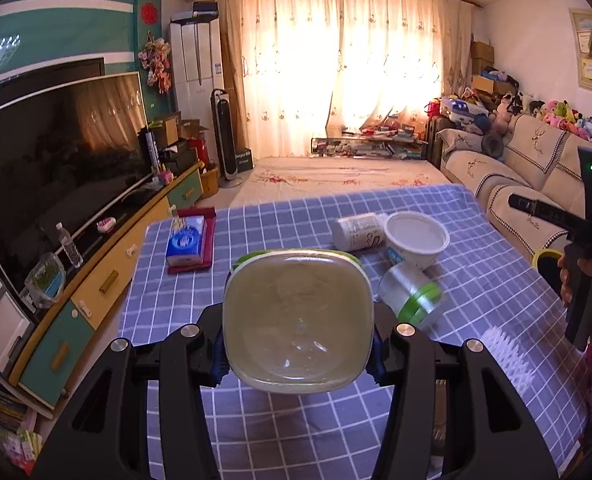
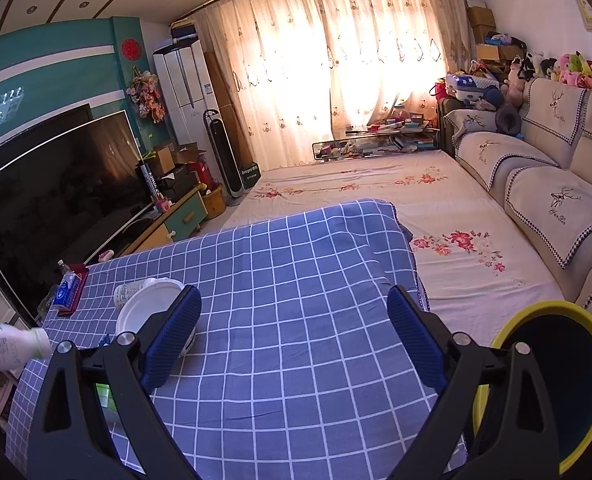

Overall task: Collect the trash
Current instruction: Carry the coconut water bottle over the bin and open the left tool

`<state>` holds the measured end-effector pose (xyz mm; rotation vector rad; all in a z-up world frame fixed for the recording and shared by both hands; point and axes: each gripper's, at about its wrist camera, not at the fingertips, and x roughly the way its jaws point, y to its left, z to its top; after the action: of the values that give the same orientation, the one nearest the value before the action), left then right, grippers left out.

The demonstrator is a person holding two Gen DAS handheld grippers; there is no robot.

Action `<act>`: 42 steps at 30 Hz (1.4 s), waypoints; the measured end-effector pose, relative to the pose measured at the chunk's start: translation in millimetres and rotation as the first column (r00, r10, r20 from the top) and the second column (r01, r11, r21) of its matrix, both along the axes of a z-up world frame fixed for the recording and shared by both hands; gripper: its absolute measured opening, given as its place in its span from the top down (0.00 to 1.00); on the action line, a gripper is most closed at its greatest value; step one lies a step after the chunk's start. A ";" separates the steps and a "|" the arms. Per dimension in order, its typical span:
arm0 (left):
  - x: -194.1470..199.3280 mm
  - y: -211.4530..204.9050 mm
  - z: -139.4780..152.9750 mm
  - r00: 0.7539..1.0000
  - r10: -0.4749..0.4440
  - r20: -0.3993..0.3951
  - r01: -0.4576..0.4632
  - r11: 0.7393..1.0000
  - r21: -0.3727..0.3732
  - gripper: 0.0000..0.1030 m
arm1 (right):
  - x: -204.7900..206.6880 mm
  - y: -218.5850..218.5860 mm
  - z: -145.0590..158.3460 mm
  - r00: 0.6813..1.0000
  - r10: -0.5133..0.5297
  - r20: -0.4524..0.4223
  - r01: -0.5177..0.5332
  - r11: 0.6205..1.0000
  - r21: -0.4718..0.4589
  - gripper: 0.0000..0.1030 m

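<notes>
My left gripper (image 1: 297, 354) is shut on a clear squarish plastic bottle (image 1: 297, 320), bottom toward the camera, held above the blue checked tablecloth (image 1: 256, 420). On the cloth lie a white round tub (image 1: 415, 240), a white bottle on its side (image 1: 357, 233) and a clear cup with a green rim (image 1: 413, 296). My right gripper (image 2: 294, 336) is open and empty over the cloth (image 2: 296, 280). The held bottle (image 2: 12, 344) shows at the far left of the right wrist view, and the white tub (image 2: 148, 308) is beside the left fingertip. A yellow-rimmed dark bin (image 2: 555, 380) stands right of the table.
A tissue pack on a red tray (image 1: 188, 240) lies at the table's far left. A white brush (image 1: 507, 356) lies near the right edge. A TV and cabinet (image 1: 56, 160) stand left, a sofa (image 2: 535, 192) right, and a flowered floor mat (image 2: 375, 188) beyond.
</notes>
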<state>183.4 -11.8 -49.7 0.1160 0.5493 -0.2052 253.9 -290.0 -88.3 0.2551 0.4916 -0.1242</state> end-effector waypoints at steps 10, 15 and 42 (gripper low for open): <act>-4.5 -58.1 37.2 0.989 -0.146 0.030 0.146 0.989 0.015 0.51 | -24.3 -24.1 25.5 0.995 -0.039 0.089 0.035 0.999 0.041 0.13; -4.9 -109.9 48.6 0.965 -0.260 0.019 0.260 0.965 0.021 0.51 | -58.3 -61.5 38.8 0.988 -0.094 0.121 0.083 0.992 0.099 0.13; 15.2 -536.9 -77.5 0.671 -0.659 -0.341 0.691 0.722 -0.038 0.50 | -291.1 -214.1 -8.0 0.807 -0.586 0.069 0.580 0.810 0.088 0.13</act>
<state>198.6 -548.6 -127.3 0.3887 0.8419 -0.9534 -37.3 -504.1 -96.3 0.4692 0.3085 -0.7020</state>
